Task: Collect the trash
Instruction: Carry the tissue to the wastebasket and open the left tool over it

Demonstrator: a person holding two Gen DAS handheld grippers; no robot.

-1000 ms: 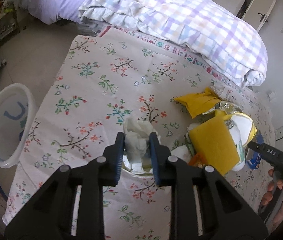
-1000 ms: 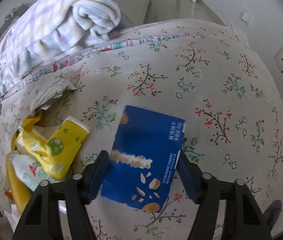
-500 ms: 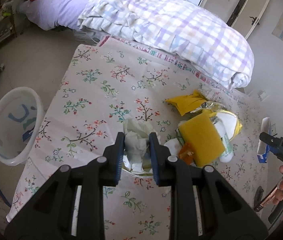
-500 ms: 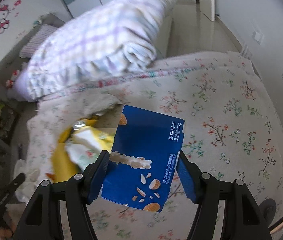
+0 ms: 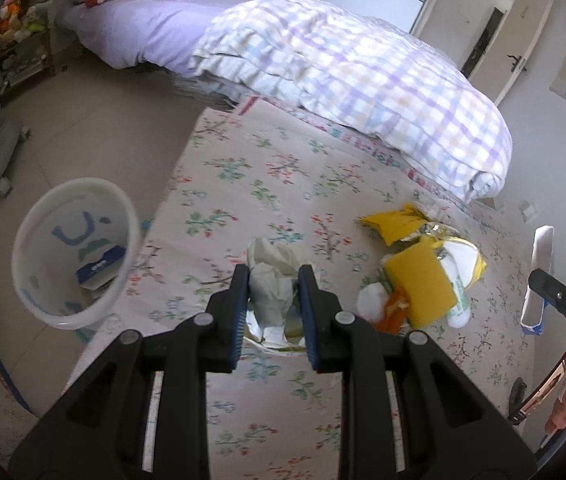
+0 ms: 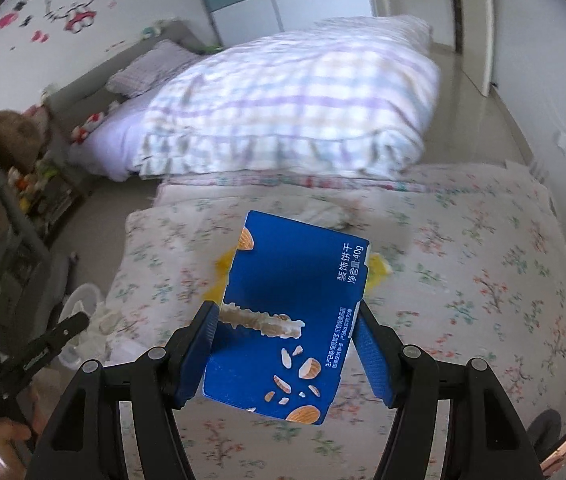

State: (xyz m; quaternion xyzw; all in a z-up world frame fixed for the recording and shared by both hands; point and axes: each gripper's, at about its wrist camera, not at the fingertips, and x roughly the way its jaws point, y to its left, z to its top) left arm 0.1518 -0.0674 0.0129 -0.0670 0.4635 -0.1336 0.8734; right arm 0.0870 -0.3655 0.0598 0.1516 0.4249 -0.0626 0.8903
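Standing on the floor at far left, beside the floral-covered bed (image 5: 283, 168), the white bin (image 5: 123, 216) already holds a blue packet. Next comes the left gripper (image 5: 274, 280), its jaws narrow and clamped on a crumpled white tissue wad (image 5: 271, 276), raised above the cover. Further right a pile of yellow wrappers (image 5: 419, 272) lies on the bed, and the right gripper (image 6: 285, 330), jaws set wide, pinches a blue biscuit box (image 6: 295, 292) by its side edges, clear of the bedding. Judged from this, the carrying step is in hand: both loads are lifted but not binned. The next move calls for swinging each gripper leftward over the bin's mouth before releasing; the wrappers remain to be fetched.
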